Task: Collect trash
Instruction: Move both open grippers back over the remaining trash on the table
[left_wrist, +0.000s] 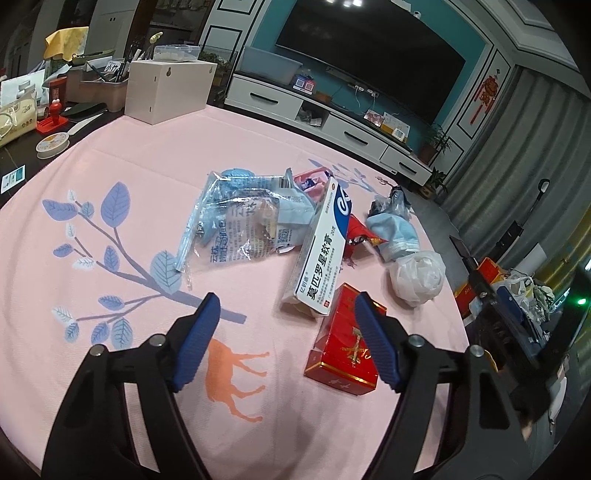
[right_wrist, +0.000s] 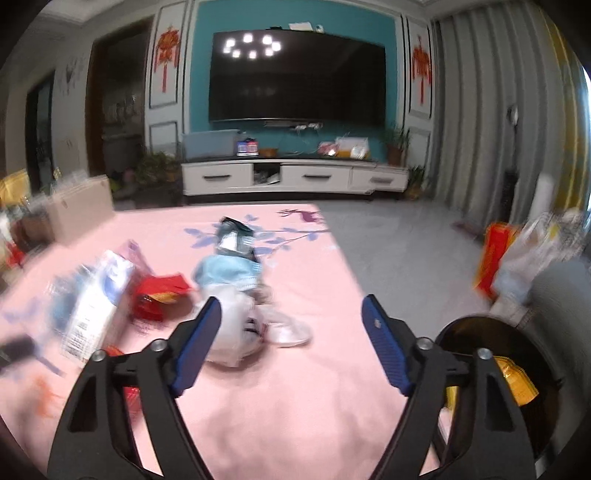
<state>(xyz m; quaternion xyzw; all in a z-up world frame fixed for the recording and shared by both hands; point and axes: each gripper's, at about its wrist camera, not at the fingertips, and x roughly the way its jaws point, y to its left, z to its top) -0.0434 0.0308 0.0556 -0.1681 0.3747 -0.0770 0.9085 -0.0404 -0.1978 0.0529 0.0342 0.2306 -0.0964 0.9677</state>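
Note:
Trash lies on a pink tablecloth. A red cigarette box sits just ahead of my open, empty left gripper, by its right finger. Beyond it lie a white ointment box, clear plastic wrappers, a blue face mask, a red wrapper and a crumpled white bag. My right gripper is open and empty above the cloth; the blurred white bag and blue mask lie ahead of its left finger. A black bin holding yellow wrappers stands at lower right.
A pale wooden box and desk clutter stand at the table's far left. A TV and white cabinet are across the room. Bags and boxes lie on the floor off the table's right edge.

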